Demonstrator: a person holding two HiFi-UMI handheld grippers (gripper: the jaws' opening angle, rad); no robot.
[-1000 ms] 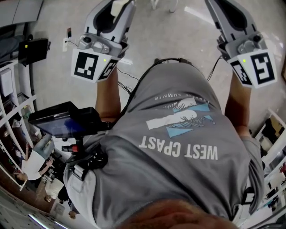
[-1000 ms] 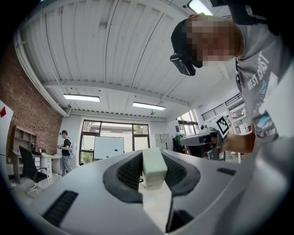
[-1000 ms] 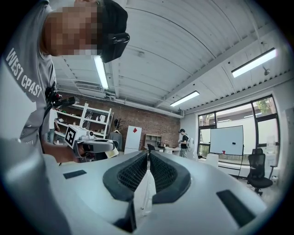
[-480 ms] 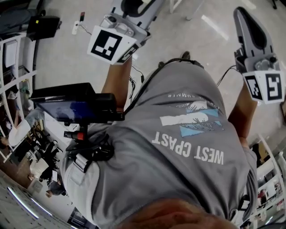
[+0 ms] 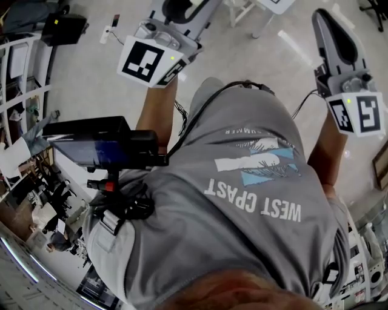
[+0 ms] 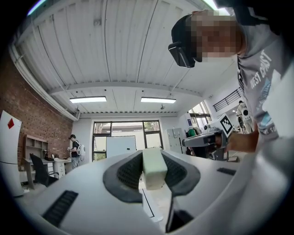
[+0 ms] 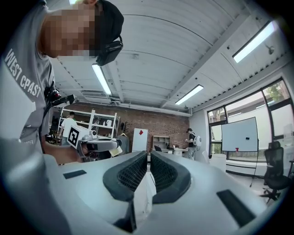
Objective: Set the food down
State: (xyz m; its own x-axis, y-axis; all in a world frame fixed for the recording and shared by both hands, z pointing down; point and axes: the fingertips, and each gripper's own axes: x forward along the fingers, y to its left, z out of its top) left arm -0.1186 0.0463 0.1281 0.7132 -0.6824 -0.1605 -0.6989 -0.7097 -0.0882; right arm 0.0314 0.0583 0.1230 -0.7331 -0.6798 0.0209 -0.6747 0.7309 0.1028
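A pale cream block of food (image 6: 154,167) sits clamped between the dark pads of my left gripper (image 6: 153,170), held up in the air. From the right gripper view the same left gripper (image 7: 98,144) shows with the pale block (image 7: 115,150) at its tip. My right gripper (image 7: 148,172) is shut with nothing between its pads (image 7: 167,172). In the head view the left gripper's marker cube (image 5: 148,60) is at upper left and the right one's (image 5: 357,112) at right. Both grippers' jaw tips are cut off or hidden there.
A person in a grey T-shirt (image 5: 242,200) fills the head view, with a black screen device (image 5: 97,145) at the waist. White shelving (image 5: 18,79) stands left, white table legs (image 5: 254,9) at the top. A whiteboard (image 6: 121,146) and distant people (image 6: 73,147) stand in the room.
The head view has swung across the floor. Both grippers have shifted right and slightly up in it. The left gripper still holds the pale block.
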